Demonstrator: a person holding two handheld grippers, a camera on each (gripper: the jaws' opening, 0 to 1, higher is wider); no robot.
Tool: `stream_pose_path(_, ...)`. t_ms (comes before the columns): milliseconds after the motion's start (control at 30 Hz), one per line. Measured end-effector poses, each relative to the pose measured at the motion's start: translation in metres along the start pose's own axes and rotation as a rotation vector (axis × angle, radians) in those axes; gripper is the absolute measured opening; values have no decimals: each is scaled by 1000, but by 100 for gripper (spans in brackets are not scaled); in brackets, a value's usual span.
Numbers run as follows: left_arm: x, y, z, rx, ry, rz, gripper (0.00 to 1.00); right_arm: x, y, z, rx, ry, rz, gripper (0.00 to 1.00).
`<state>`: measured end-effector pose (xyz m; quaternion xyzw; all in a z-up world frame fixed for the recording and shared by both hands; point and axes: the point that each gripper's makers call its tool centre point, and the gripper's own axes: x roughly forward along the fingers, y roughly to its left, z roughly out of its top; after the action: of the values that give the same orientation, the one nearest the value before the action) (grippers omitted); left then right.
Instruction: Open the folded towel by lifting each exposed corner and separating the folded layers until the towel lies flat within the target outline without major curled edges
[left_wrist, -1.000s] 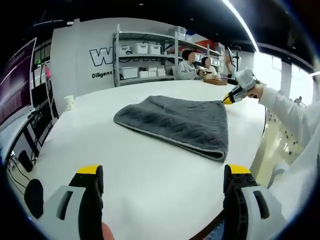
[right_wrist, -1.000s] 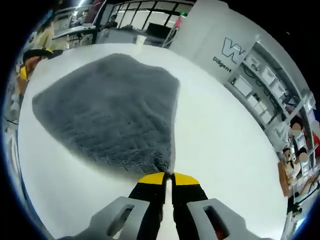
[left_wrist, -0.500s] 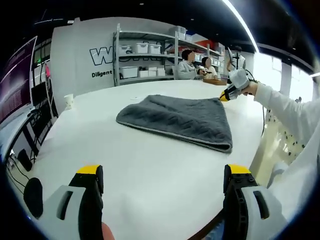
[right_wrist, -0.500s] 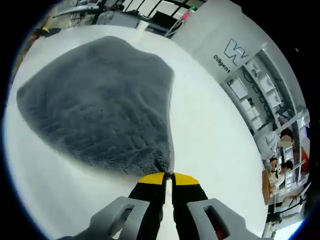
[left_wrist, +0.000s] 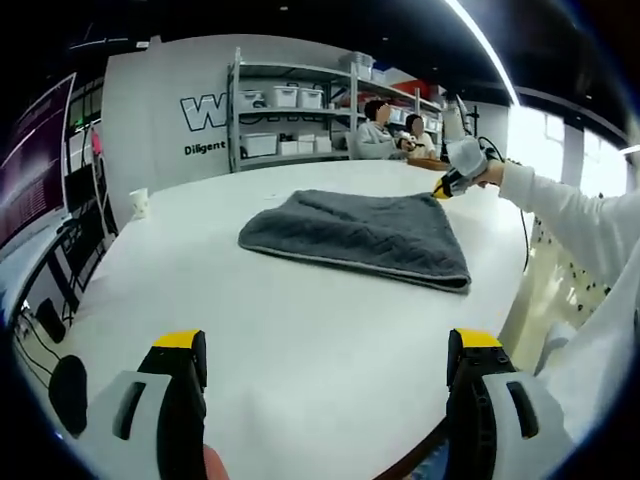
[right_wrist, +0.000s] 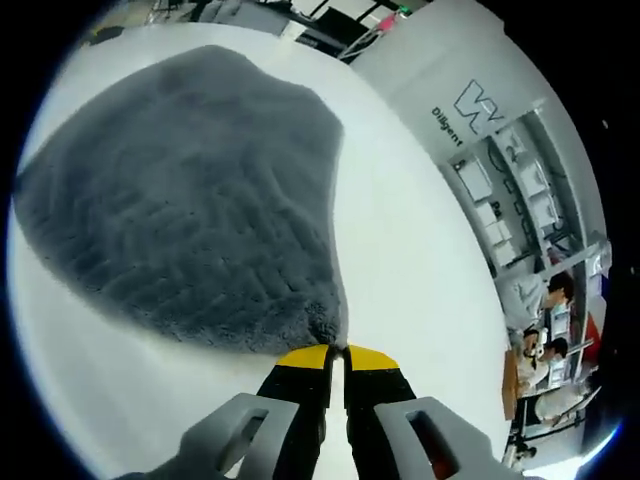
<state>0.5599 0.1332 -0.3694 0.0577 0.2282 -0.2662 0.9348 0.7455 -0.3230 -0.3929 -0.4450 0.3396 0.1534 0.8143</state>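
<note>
A tall shelf (left_wrist: 300, 110) stands by the far wall, and white boxes (left_wrist: 283, 96) sit on it. What is in the boxes cannot be seen. A small white cup (left_wrist: 138, 203) stands near the far left edge of the counter (left_wrist: 300, 330).

The gray towel (left_wrist: 365, 233) lies folded on the white counter, out in the middle, well away from the left tool (left_wrist: 325, 400). The left tool has its two yellow-tipped jaws wide apart and holds nothing. It hangs over the near part of the counter.

The right tool (right_wrist: 336, 358) has its jaws pressed together on one corner of the towel. In the left gripper view this right tool (left_wrist: 445, 185) sits at the far right corner of the towel, with a hand in a white sleeve (left_wrist: 560, 215) behind it. That corner is lifted a little off the counter. In the right gripper view the towel (right_wrist: 180, 200) spreads out wide ahead of the jaws.

Two people sit at a table (left_wrist: 435, 163) far behind the counter, by the shelf.
</note>
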Motion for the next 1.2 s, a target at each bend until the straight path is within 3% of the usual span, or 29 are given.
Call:
stream_pose_path(567,0,4,-3,-8,6,8,99,22,-26,2,-109,68,-49,0)
stream_pose_path(1200,5,9,-2,-19,15,10,99,47,-55,10,-150,125,-72,0)
